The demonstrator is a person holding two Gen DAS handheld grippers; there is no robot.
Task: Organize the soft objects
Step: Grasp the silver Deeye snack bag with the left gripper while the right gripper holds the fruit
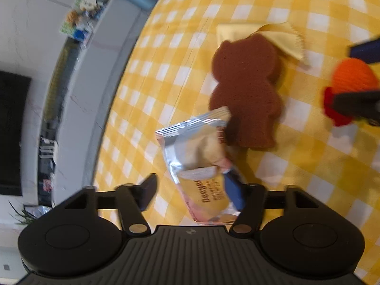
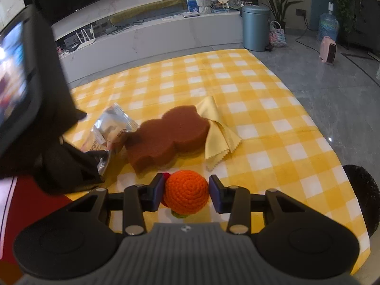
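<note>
Partway through, by my read. Three soft things are bunched mid-cloth on the yellow checked tablecloth (image 2: 249, 90): the brown bear-shaped sponge (image 2: 169, 134) sits in the middle, the yellow cleaning cloth (image 2: 217, 133) is tucked partly under its far end, and the foil snack packet (image 1: 197, 156) leans against its near end, touching it. Looks like a gathered pile, but where it is meant to end up I can't tell.

Left gripper (image 1: 190, 191): jaws stand wide apart. The packet lies between them, close against the right finger; the left finger is clear of it. No pad presses, so I call it not gripped. The frame is blurred here.

Right gripper (image 2: 186, 193): jaws partly closed, both pads pressed on the sides of the orange crocheted ball (image 2: 186, 193), which has a bit of red and green showing behind and under it. I'm holding it near the table edge, just in front of the sponge and not touching it.

Left to do, as I judge it: place the ball with the others and tidy the packet.
</note>
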